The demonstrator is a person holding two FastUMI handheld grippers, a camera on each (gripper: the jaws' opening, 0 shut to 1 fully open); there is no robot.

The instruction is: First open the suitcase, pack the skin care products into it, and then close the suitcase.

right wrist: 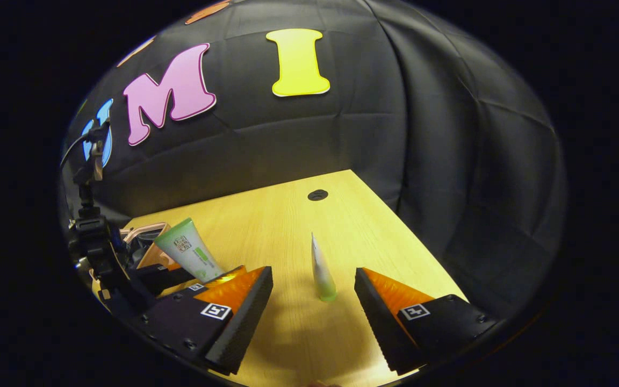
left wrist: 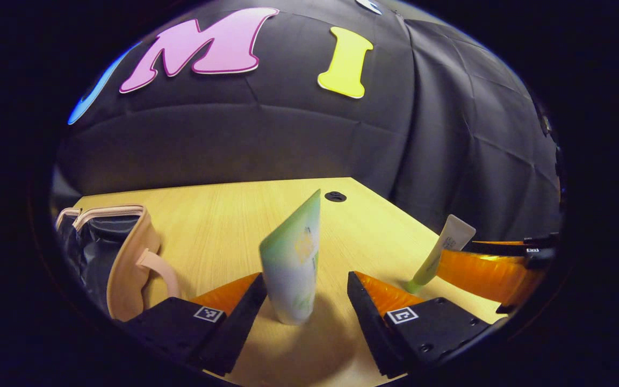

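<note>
Green and white, the big tube [left wrist: 292, 263] stands cap-down on the table [left wrist: 223, 231], right between the left gripper's [left wrist: 304, 301] spread-open fingers, which do not touch it. I think they sit there ready to pinch it. The thin tube [right wrist: 322, 271] stands the same way between the right gripper's [right wrist: 314, 298] open fingers, also not touched. The pink suitcase [left wrist: 127, 258] lies open off to the left, its dark inside showing, so the tubes can go in.
</note>
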